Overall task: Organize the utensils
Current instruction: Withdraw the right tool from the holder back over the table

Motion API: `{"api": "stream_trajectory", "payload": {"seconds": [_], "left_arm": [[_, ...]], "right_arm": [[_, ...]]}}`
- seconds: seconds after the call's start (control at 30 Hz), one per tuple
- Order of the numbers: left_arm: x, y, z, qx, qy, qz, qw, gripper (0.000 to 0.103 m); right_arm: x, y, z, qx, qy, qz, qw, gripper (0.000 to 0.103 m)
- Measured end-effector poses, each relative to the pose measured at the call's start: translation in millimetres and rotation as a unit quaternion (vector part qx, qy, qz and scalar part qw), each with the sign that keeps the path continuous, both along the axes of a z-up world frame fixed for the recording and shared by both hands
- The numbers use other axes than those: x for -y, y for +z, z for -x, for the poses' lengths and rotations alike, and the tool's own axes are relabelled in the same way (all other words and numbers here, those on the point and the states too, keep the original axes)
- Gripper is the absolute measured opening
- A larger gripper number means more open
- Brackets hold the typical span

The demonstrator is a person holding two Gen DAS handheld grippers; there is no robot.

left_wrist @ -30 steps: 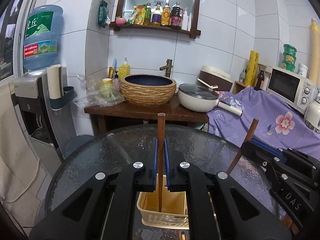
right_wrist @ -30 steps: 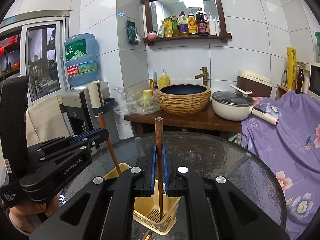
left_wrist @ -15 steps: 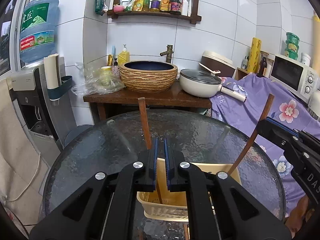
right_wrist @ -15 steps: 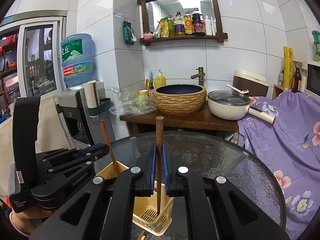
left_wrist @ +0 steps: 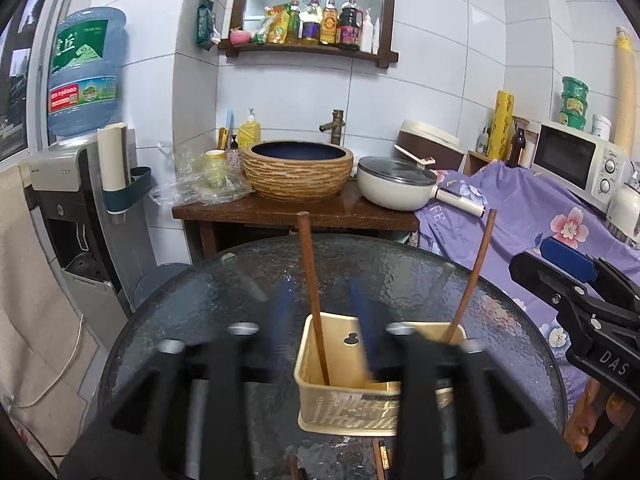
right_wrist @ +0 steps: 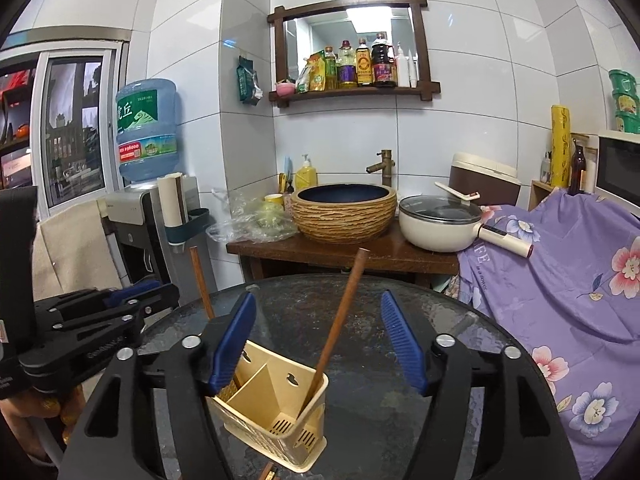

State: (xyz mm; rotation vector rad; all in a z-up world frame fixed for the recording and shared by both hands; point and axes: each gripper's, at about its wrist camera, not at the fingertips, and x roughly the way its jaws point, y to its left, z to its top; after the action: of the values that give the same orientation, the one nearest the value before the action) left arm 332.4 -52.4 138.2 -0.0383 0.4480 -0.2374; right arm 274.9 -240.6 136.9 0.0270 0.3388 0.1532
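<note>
A cream plastic utensil holder stands on the round glass table. Two brown chopsticks lean in it, one per compartment. In the left wrist view my left gripper is blurred, its jaws opening, and the left chopstick stands free between them. In the right wrist view my right gripper is opening too, its blue pads wide apart and clear of the right chopstick. Each gripper also shows in the other's view: the right gripper and the left gripper.
More brown utensil ends lie on the glass just in front of the holder. Behind the table stands a wooden counter with a woven basin and a white pan. A water dispenser is left, purple cloth right.
Both grippers were shut on upright chopsticks; their jaws have now parted. The chopsticks have tipped over and lean against the holder's rim. The left gripper has shifted slightly.
</note>
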Motion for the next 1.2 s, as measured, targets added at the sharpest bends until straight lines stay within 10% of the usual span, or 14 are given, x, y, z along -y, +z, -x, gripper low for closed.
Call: {"api": "stream_trajectory", "payload": {"seconds": [0.03, 0.23, 0.77, 1.2], "left_arm": [[-3, 1, 5, 0.008, 0.004, 0.004, 1.0, 0.072], [-27, -8, 45, 0.02, 0.006, 0.017, 0.9997, 0.082], [-56, -109, 116, -0.064, 0.0, -0.044, 0.9969, 0.083], [-56, -130, 134, -0.08, -0.008, -0.065, 0.9946, 0.083]], "right_arm": [[2, -1, 4, -0.002, -0.001, -0.003, 1.0, 0.068], [6, -17, 36, -0.021, 0.001, 0.003, 1.0, 0.071], [7, -108, 137, -0.106, -0.009, 0.062, 0.992, 0.071], [22, -169, 198, -0.259, -0.024, -0.046, 0.965, 0.071]]}}
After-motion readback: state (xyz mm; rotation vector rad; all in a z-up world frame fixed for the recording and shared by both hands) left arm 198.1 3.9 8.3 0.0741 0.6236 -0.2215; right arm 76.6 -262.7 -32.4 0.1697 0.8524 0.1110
